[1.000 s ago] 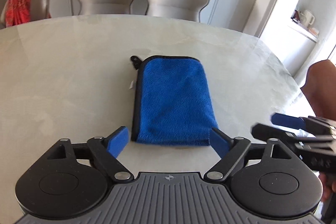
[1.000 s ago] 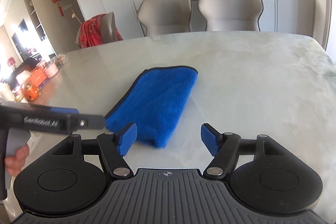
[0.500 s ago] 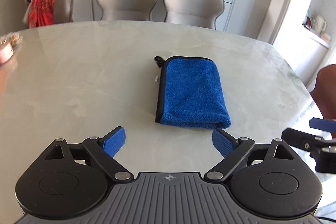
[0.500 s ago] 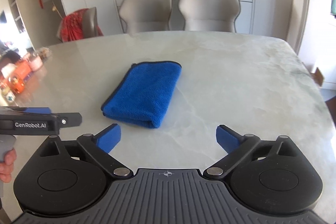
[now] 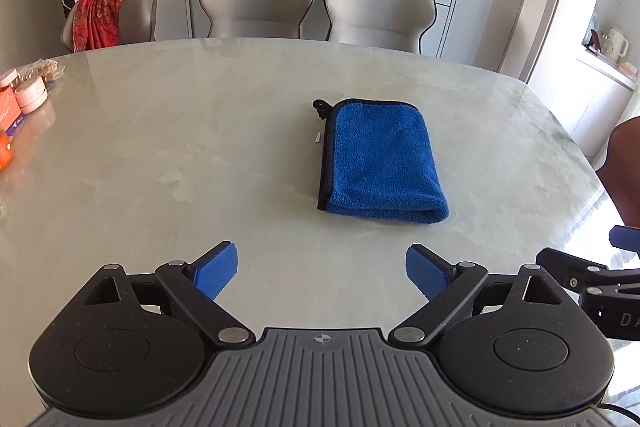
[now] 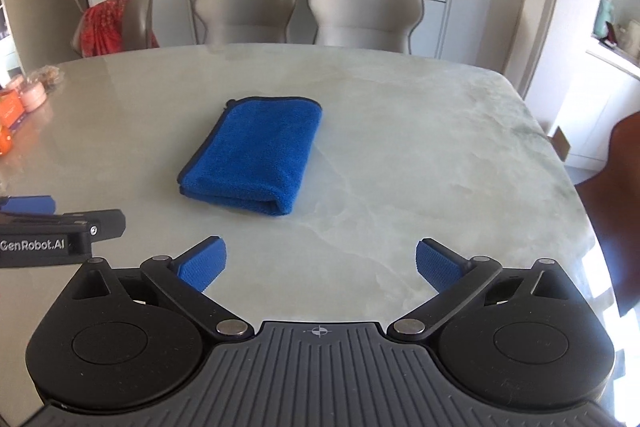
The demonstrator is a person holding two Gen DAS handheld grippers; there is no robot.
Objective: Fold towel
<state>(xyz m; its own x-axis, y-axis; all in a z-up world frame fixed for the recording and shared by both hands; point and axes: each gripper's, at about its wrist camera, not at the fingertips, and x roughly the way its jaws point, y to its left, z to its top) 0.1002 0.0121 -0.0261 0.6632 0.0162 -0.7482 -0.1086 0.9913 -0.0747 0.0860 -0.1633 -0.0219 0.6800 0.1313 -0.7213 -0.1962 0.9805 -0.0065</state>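
A blue towel (image 5: pixel 380 163) with a black edge lies folded into a small rectangle on the pale marble table (image 5: pixel 160 155); it also shows in the right wrist view (image 6: pixel 256 155). My left gripper (image 5: pixel 320 267) is open and empty, held back from the towel's near edge. My right gripper (image 6: pixel 320 263) is open and empty, also short of the towel and to its right. Each gripper shows at the edge of the other's view: the right one (image 5: pixel 592 279), the left one (image 6: pixel 60 231).
Two grey chairs (image 5: pixel 256 3) stand at the table's far side, a third with a red cloth (image 5: pixel 100 15) at far left. Small pink jars and orange items (image 5: pixel 24 99) sit at the table's left edge. A brown chair (image 6: pixel 616 203) is at right.
Both grippers have pulled back and up from the towel, which now lies farther off. Their jaws have opened wider. The towel has not moved.
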